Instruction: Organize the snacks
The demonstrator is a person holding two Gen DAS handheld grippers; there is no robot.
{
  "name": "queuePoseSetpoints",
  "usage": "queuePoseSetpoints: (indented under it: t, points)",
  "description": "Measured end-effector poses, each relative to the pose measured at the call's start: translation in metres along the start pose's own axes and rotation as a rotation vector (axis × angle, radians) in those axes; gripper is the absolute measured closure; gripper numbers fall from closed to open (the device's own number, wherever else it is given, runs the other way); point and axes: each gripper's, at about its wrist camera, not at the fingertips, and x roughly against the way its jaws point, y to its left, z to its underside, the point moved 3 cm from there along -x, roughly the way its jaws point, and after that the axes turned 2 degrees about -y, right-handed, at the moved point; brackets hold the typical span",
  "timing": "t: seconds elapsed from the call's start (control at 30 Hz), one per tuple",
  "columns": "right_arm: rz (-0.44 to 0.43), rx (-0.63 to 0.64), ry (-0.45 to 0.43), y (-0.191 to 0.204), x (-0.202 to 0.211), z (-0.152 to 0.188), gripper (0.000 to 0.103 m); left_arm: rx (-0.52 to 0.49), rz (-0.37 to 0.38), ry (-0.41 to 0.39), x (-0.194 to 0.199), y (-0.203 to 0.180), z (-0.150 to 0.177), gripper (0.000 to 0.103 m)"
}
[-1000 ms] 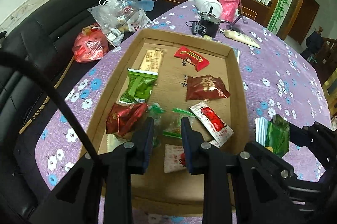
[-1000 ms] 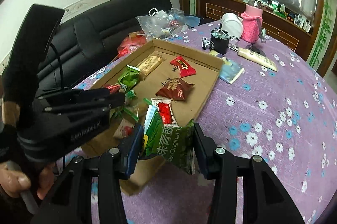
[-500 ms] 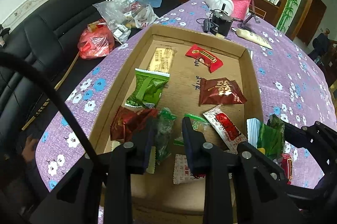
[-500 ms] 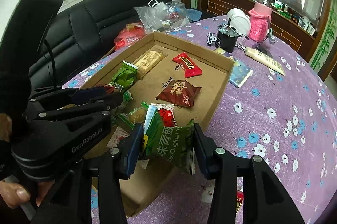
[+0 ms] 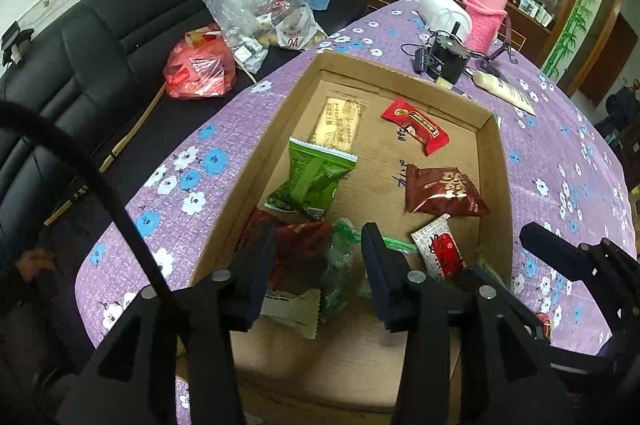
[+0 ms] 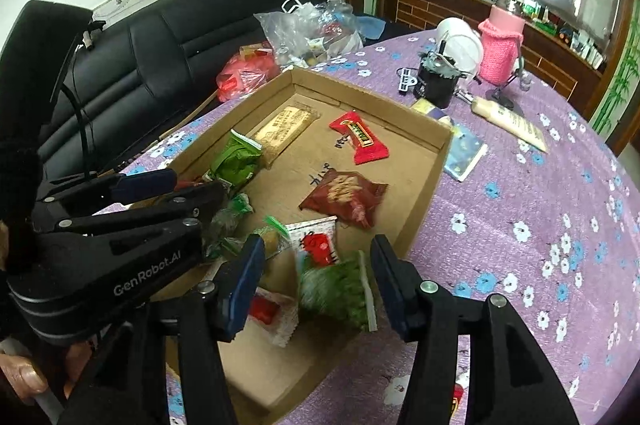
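Note:
A shallow cardboard box [image 5: 492, 161] on the purple flowered table holds several snack packets. My left gripper [image 5: 318, 265] hangs over its near end, jaws opening. A clear green candy wrapper [image 5: 340, 265] and a dark red foil packet [image 5: 296, 241] lie loose between the fingers, not pressed. In the right wrist view my right gripper [image 6: 316, 285] is over the box's near right corner [image 6: 432, 161], jaws opening. A green snack packet [image 6: 340, 289], blurred, sits between them against the right finger only. The left gripper [image 6: 188, 187] shows at the left.
Farther in the box lie a green packet [image 5: 310, 181], a tan bar [image 5: 338, 121], a red bar [image 5: 416, 125], a dark red packet [image 5: 440, 189] and a white-and-red sachet [image 5: 440, 249]. Beyond: black cup [image 6: 438, 85], pink knitted bottle [image 6: 500, 49], lotion tube [image 6: 508, 121]. Plastic bags [image 5: 256, 17] sit on the black sofa.
Both grippers moved farther over the box. The left jaws widened and let the green candy go. The right jaws widened and the green packet slipped down out of their grip.

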Motion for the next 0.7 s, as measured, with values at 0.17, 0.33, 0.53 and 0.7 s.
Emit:
queuePoseSetpoints:
  t: [0.17,0.33,0.53,0.7]
  points:
    - [-0.003,0.001,-0.019,-0.002,0.01,0.001,0.042,0.005,-0.013,-0.002,0.0,0.0,0.0,0.053]
    - [-0.014,-0.012,-0.025,-0.007,0.02,0.007,0.04,0.003,-0.015,-0.003,0.002,-0.008,0.004,0.053]
    - [-0.015,-0.015,-0.035,-0.014,0.036,0.019,0.037,-0.015,-0.036,-0.006,0.006,-0.023,0.012,0.048]
    - [-0.032,-0.039,-0.037,-0.025,0.047,0.03,0.036,-0.023,-0.045,-0.014,0.011,-0.035,0.019,0.046]
